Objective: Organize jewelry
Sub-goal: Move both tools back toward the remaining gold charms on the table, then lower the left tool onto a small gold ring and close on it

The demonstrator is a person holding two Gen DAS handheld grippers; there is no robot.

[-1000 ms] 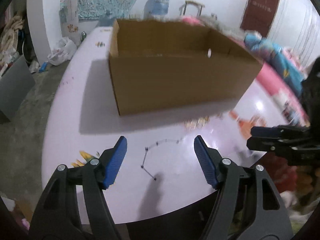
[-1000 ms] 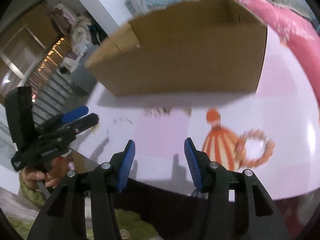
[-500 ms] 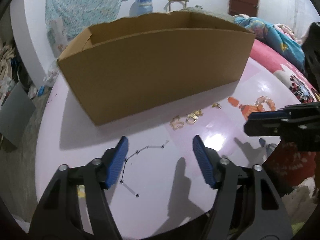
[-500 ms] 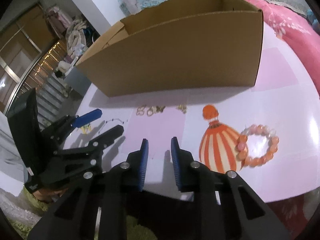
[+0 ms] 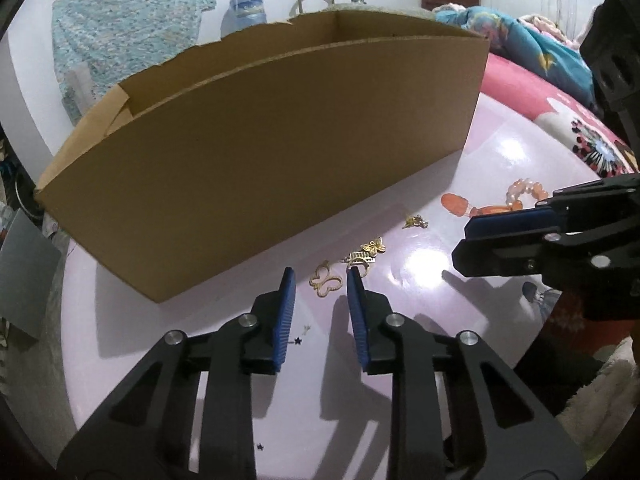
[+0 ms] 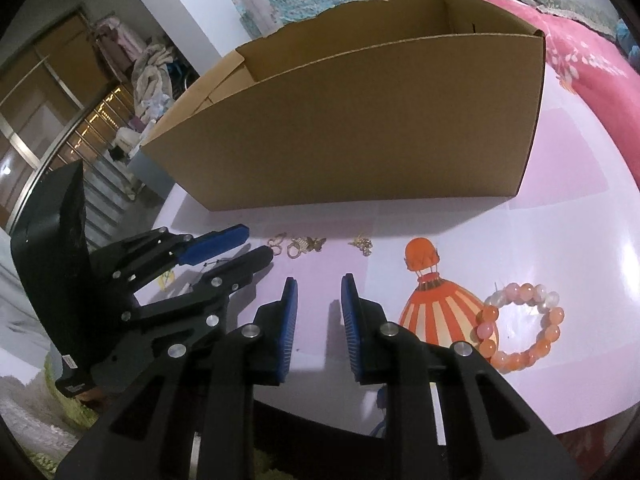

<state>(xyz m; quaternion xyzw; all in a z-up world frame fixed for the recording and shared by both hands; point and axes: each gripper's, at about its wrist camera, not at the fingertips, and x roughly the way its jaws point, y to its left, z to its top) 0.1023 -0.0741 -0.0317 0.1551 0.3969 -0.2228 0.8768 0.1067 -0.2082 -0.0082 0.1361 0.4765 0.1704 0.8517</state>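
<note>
Several small gold pieces lie in a row on the lilac table (image 5: 424,280) before an open cardboard box (image 5: 260,152): a butterfly outline (image 5: 326,279), a butterfly charm (image 5: 370,252) and a small cluster (image 5: 416,222). My left gripper (image 5: 320,274) points down at the butterfly outline, which lies just past its blue fingertips. Its jaws are closing and nothing is pressed between them. A pink and orange bead bracelet (image 6: 524,326) rests at the right. My right gripper (image 6: 319,280) hovers over bare table, its jaws a narrow gap apart and empty, with the left gripper (image 6: 256,244) beside it.
A thin dark chain with star beads (image 5: 298,340) lies under the left gripper. An orange balloon print (image 6: 432,296) marks the table. The box (image 6: 360,128) fills the back of the table. A pink blanket (image 6: 580,52) lies beyond the right edge. The near table edge is close below both grippers.
My left gripper slid right from the dark chain to the gold pieces and its jaws narrowed a lot. The right gripper's jaws narrowed early on, then it stayed put.
</note>
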